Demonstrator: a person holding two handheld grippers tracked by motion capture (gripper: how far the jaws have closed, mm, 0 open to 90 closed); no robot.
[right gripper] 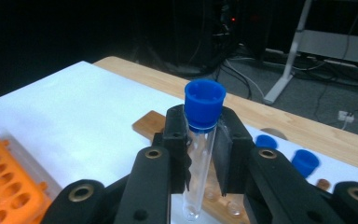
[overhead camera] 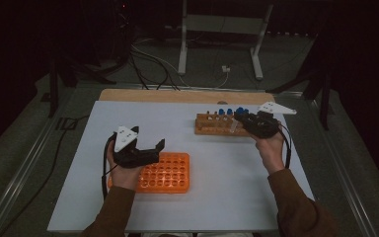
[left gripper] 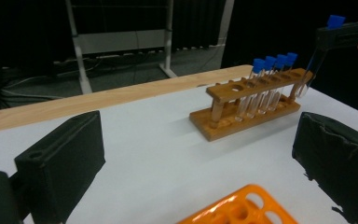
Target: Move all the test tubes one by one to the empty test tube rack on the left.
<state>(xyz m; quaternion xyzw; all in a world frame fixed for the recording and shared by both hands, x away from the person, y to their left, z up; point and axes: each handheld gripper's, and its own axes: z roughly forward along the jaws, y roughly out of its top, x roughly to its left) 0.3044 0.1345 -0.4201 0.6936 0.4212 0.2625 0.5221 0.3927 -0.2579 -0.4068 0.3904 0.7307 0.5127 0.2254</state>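
My right gripper (right gripper: 203, 140) is shut on a clear test tube (right gripper: 198, 177) just below its blue cap (right gripper: 205, 103). It holds the tube upright over the right end of a wooden tube rack (overhead camera: 212, 129). In the high view this gripper (overhead camera: 239, 121) is at the rack's right end, and in the left gripper view the held tube (left gripper: 307, 77) hangs tilted there. Several blue-capped tubes (left gripper: 272, 63) stand in the wooden rack (left gripper: 223, 126). My left gripper (overhead camera: 148, 138) is open with nothing between its jaws, above the left part of an orange tube rack (overhead camera: 170, 173).
The white table top (overhead camera: 217, 168) ends at a wooden strip (overhead camera: 177, 95) along its far side. Behind it are grey metal stand legs (overhead camera: 182, 44) and cables (overhead camera: 148, 59) on the floor. The orange rack (left gripper: 242, 207) lies just below my left jaws.
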